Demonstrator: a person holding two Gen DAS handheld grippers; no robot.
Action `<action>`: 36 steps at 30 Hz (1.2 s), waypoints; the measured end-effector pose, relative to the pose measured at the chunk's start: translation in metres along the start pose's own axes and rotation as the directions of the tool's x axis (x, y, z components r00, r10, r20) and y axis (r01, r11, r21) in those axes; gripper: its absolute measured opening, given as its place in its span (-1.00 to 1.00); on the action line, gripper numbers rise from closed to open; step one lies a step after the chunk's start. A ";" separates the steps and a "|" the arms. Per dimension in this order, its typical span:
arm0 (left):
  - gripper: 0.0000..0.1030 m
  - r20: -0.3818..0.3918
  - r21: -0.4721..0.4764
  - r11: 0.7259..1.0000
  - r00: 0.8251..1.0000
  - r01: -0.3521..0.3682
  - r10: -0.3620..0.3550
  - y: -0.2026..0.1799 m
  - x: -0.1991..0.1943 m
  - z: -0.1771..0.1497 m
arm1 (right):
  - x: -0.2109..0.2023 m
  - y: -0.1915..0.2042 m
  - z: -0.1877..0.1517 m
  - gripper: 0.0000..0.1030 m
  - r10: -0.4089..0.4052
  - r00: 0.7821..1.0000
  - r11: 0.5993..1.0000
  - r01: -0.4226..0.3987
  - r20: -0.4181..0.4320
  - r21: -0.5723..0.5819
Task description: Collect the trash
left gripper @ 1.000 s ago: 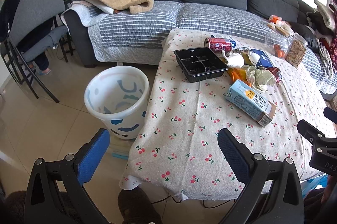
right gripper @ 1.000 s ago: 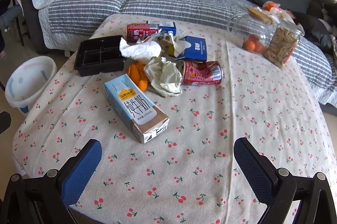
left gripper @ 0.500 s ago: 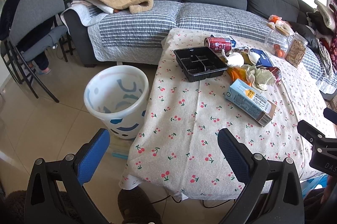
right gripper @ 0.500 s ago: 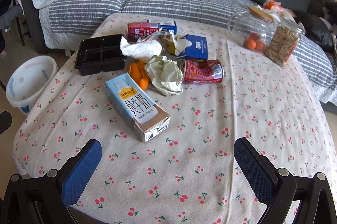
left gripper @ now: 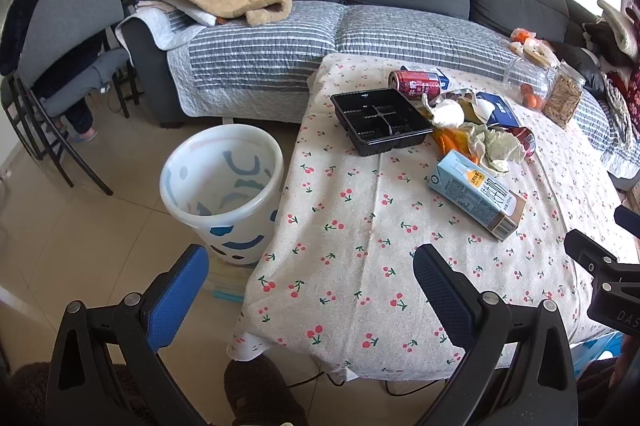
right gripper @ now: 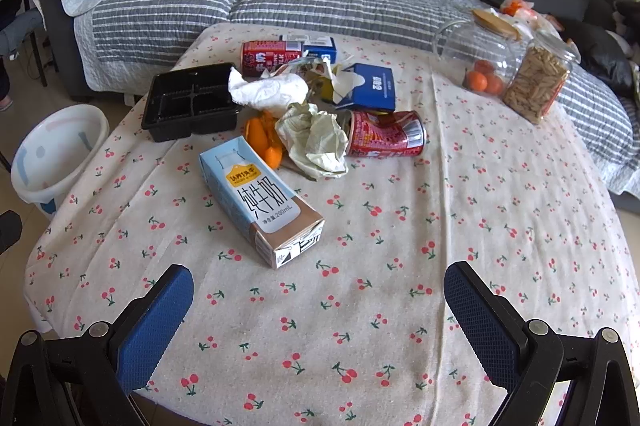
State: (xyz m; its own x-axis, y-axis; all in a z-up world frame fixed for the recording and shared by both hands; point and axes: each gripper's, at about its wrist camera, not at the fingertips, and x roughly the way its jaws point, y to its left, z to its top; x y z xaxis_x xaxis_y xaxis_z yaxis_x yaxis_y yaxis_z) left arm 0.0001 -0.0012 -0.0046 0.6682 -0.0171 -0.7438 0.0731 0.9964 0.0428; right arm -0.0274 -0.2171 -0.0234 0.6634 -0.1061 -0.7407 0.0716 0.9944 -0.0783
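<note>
Here, both tongs released, jaws spread wide, nothing gripped. Left gripper (left gripper: 310, 276) low over the near table corner, white bin (left gripper: 222, 186) on the floor toward 11 o'clock. Right gripper (right gripper: 318, 296) above the cherry-print tablecloth (right gripper: 500, 226), blue milk carton (right gripper: 260, 202) lying flat just ahead at 12 o'clock. Beyond, toward 12: orange peel (right gripper: 262, 140), crumpled paper (right gripper: 316, 140), crushed red can (right gripper: 386, 136), black tray (right gripper: 190, 100) at 11.

Bare tablecloth (right gripper: 360, 306) free up to milk carton (right gripper: 260, 202); behind it, trash pile (right gripper: 316, 106) blocks; 2 jars (right gripper: 508, 78) far right.
</note>
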 end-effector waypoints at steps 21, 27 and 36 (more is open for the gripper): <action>1.00 0.005 0.006 1.000 1.000 -0.008 0.008 -0.005 0.001 0.002 | -0.003 -0.003 0.004 1.00 -0.020 1.000 1.000 0.020 0.002 -0.006; 1.00 0.011 0.018 1.000 1.000 0.010 -0.010 -0.010 0.000 0.006 | -0.006 -0.008 0.004 1.00 -0.012 1.000 1.000 0.012 0.005 0.011; 1.00 -0.074 0.150 0.983 0.992 0.108 -0.098 -0.041 0.012 0.026 | -0.012 -0.035 0.016 1.00 -0.041 0.999 0.998 0.042 -0.032 0.041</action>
State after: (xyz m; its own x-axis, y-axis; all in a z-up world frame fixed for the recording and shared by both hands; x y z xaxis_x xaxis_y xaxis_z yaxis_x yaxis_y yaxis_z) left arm 0.0240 -0.0440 0.0023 0.6008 -0.1086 -0.7920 0.2555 0.9649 0.0615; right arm -0.0260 -0.2508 -0.0012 0.6358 -0.1462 -0.7578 0.1298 0.9882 -0.0818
